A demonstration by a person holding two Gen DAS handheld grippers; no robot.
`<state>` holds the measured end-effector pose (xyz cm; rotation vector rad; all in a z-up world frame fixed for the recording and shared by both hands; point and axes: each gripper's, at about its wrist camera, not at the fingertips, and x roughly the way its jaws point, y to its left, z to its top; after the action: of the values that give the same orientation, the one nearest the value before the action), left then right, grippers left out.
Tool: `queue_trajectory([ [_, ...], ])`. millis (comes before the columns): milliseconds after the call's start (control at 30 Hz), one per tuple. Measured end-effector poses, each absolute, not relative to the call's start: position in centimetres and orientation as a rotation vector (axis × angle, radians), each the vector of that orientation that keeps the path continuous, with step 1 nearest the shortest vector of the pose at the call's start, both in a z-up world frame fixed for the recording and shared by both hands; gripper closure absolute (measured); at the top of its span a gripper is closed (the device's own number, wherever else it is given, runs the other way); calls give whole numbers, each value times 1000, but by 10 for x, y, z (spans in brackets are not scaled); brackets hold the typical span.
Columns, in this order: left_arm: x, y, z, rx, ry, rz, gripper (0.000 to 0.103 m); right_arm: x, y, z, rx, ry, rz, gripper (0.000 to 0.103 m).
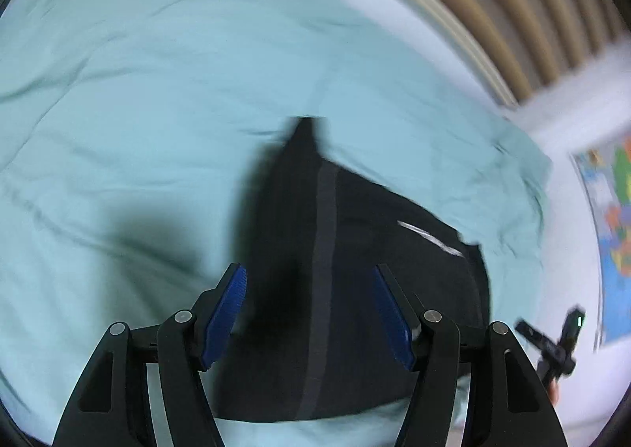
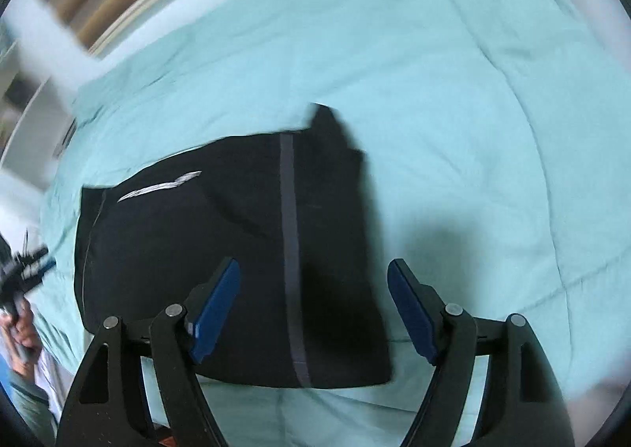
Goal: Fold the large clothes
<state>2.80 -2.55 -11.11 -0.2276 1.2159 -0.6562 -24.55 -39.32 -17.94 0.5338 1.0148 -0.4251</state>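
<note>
Where the left wrist view looks down, the folded black garment with a grey stripe (image 1: 339,289) lies on the pale mint quilted bedspread (image 1: 138,92), its long axis running away from the camera and narrowing to a dark point at the far end. The grey stripe runs the same way, and a blurred white mark sits on the cloth to the right of it. The left gripper (image 1: 310,313) hangs above the near part of the garment, its blue-padded fingers (image 1: 224,313) spread wide with nothing between the pads. The garment's near edge is partly hidden behind the black finger frames. The whole view is smeared, so the folds are hard to make out. Beyond the bed stand tan and white vertical bars (image 1: 532,13), a colourful map poster (image 1: 615,230) is cut off at the right edge, and the other gripper shows small at lower right.

In the right wrist view, the same garment (image 2: 221,250) lies as a broad dark block on the bedspread (image 2: 453,92), stripe pointing away, one corner rising at the far end. The right gripper (image 2: 313,313) hovers over its near right part, fingers (image 2: 215,309) wide apart and empty. A hand (image 2: 21,328) holding the other gripper is blurred at the left edge.
</note>
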Motion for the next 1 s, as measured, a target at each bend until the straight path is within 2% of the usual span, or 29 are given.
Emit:
queue_trajectory([
  [133, 2, -57, -131, -48, 1191, -681, 36, -206, -336, -205, 462, 1112, -409, 22],
  [300, -23, -91, -200, 108, 1269, -593, 36, -186, -305, -273, 353, 1265, -476, 21],
  [500, -32, -97, -189, 196, 1241, -593, 36, -183, -301, -278, 339, 1290, -504, 19],
  [667, -44, -93, -149, 179, 1170, -582, 36, -186, -300, -242, 384, 1274, -511, 20],
  [1000, -95, -119, -16, 286, 862, -504, 35, -184, -238, -89, 315, 986, -560, 19],
])
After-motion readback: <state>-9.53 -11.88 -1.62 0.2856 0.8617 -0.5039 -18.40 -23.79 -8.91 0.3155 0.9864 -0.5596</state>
